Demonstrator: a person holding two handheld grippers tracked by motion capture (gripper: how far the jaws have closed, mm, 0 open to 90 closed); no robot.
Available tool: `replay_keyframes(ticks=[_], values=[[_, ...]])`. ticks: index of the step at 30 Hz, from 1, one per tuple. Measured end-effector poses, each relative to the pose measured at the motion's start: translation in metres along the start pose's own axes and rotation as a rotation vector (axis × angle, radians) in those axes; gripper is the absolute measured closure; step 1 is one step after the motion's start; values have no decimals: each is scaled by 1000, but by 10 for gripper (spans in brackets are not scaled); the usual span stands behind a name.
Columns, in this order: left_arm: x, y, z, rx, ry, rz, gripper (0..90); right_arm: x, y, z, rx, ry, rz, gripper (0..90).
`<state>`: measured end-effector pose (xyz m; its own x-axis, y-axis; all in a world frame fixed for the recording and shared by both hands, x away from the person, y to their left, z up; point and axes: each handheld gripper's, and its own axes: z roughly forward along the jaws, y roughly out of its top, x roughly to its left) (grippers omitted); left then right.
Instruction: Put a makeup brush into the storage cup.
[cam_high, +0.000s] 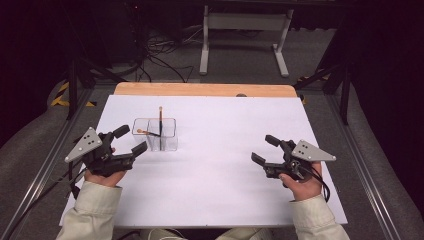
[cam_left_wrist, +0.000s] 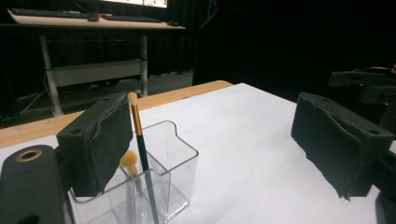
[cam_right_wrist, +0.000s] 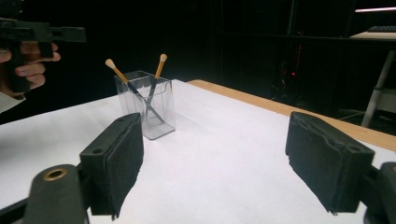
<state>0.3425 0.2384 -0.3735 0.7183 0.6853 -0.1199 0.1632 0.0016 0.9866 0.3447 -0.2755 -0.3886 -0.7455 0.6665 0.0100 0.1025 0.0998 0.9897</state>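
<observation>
- No text, label, brand, number or sign can be read in any view.
- Clear holder (cam_high: 156, 134): plain walls, no print seen.
- Two brushes (cam_right_wrist: 155, 77): handles bear no legible marking.
- White sheet on the tabletop (cam_high: 225, 165): blank.
- Grey plates on the grippers, high view (cam_high: 84, 144): holes, no lettering.
- Yellow-black striped tape on the floor, high view (cam_high: 61, 95): a hazard pattern, no words.
- Screen strip at the top of the left gripper view (cam_left_wrist: 135, 3): bright, too blurred to read.
</observation>
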Motion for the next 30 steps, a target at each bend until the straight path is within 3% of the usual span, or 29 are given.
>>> replay_keyframes(ticks=[14, 30], values=[[3, -23, -18, -12, -52, 30, 104, -12, -4, -15, 6, -30, -9, 193], [13, -53, -32, 10, -66, 12, 85, -13, -17, -23, 23, -31, -20, 193]])
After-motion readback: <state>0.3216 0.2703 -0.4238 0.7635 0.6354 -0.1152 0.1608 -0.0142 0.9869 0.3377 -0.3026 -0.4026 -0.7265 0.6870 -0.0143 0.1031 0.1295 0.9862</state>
